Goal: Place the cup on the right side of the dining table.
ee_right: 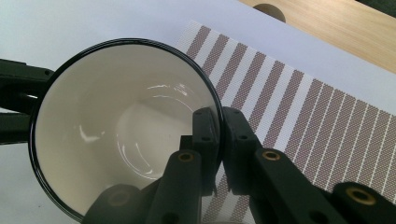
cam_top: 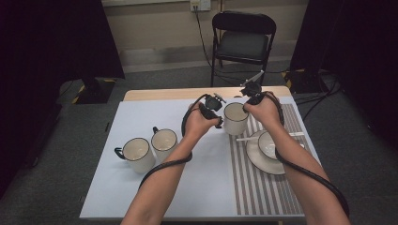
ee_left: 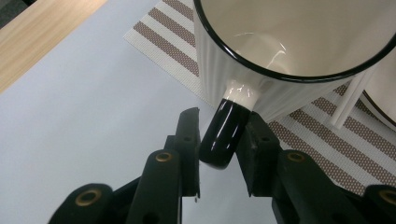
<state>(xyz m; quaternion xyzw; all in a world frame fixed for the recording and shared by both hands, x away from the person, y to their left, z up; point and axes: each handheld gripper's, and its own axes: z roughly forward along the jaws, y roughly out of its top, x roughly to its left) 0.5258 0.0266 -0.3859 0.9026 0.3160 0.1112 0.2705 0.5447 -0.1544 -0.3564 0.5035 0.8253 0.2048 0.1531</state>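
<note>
The white mug [cam_top: 235, 118] with a black rim stands at the left edge of the striped placemat [cam_top: 263, 187], toward the far side of the table [cam_top: 141, 197]. The right gripper [ee_right: 219, 123] pinches the mug's rim, one jaw inside the wall and one outside, closed tight on it. The left gripper [ee_left: 219, 140] brackets the mug's black handle [ee_left: 225, 135]: its jaws sit on either side of it, and a thin gap shows at the left jaw, so whether they truly clamp it cannot be told.

To the left of the mug the pale tablecloth [cam_top: 141, 117] lies bare up to the wooden far edge [cam_top: 155, 94] of the table. Two more mugs [cam_top: 146, 151] stand side by side, well apart, near the left front. Just beside the mug on the right, a saucer [cam_top: 260, 157] holding a cup [cam_top: 268, 143] crowds the mat, with a white stick-like handle [cam_top: 246, 138] lying between; room there is tight.

In the high view the hands cover both grippers' jaws and the mug's handle. In the left gripper view the mug's body is cut off at the top, and in the right gripper view its base is hidden.
</note>
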